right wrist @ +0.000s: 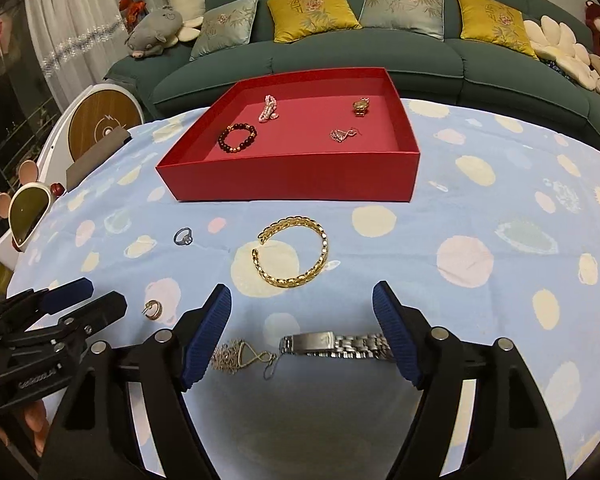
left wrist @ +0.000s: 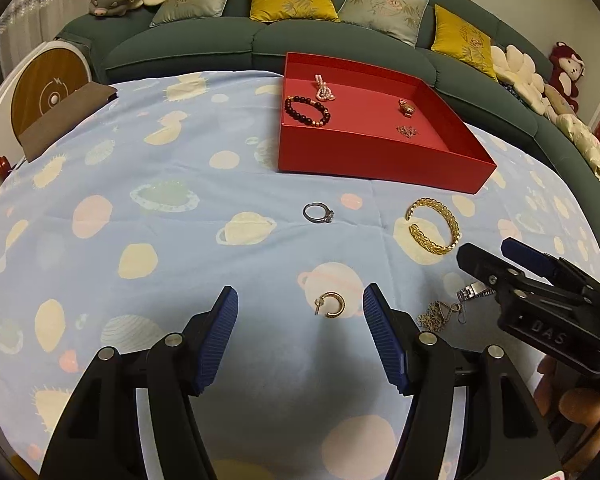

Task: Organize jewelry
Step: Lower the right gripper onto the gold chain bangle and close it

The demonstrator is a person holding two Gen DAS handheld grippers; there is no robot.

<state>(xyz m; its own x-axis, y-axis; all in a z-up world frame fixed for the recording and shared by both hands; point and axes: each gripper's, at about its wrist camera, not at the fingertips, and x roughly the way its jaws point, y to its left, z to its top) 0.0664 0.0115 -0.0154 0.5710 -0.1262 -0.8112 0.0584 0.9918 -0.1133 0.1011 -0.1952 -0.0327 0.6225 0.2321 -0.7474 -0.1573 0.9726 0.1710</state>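
Jewelry lies on a blue planet-print cloth [left wrist: 172, 264]. My left gripper [left wrist: 300, 294] stands open low over the cloth, with a gold hoop earring [left wrist: 332, 305] lying untouched between its fingers. My right gripper [right wrist: 302, 288] is open too. A silver watch band [right wrist: 336, 345] and a gold filigree pendant [right wrist: 234, 356] lie between its blue pads, the band close to the right pad. A gold cuff bracelet [right wrist: 322, 248] and a silver ring [right wrist: 183, 237] lie further out. The red box [right wrist: 292, 180] holds a dark bead bracelet [right wrist: 238, 138], pink pearls [right wrist: 269, 109] and two small gold pieces.
A green sofa [right wrist: 380, 52] with cushions and plush toys runs behind the table. A round wooden-faced device [left wrist: 48, 88] and a brown card stand at the far left edge. A white item with a green lens [right wrist: 28, 208] sits by the left table edge.
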